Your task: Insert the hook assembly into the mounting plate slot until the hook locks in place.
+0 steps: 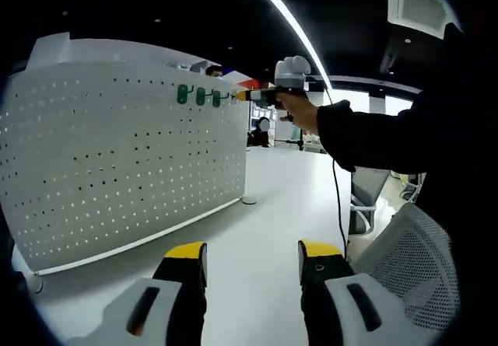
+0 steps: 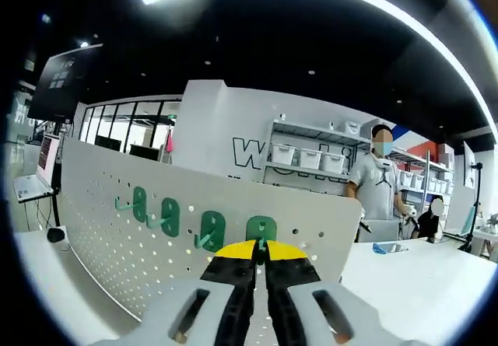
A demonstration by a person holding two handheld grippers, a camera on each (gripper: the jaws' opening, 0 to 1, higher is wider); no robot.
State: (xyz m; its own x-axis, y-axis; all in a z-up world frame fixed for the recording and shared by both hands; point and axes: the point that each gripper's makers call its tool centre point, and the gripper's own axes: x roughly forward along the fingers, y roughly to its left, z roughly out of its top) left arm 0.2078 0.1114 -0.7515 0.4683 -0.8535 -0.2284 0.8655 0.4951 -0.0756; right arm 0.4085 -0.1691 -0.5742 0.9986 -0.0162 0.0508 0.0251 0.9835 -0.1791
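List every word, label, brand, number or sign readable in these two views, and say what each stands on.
"W" plus part of a second letter: large dark lettering on the back wall, cut off by the shelving unit.
Monitor up on the left: content on screen, too small to read.
Storage bins: no label legible.
Pegboard, green hooks, right gripper: no text.

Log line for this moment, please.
right gripper: shut on green hook at pegboard | three hooks mounted | left gripper: open, idle
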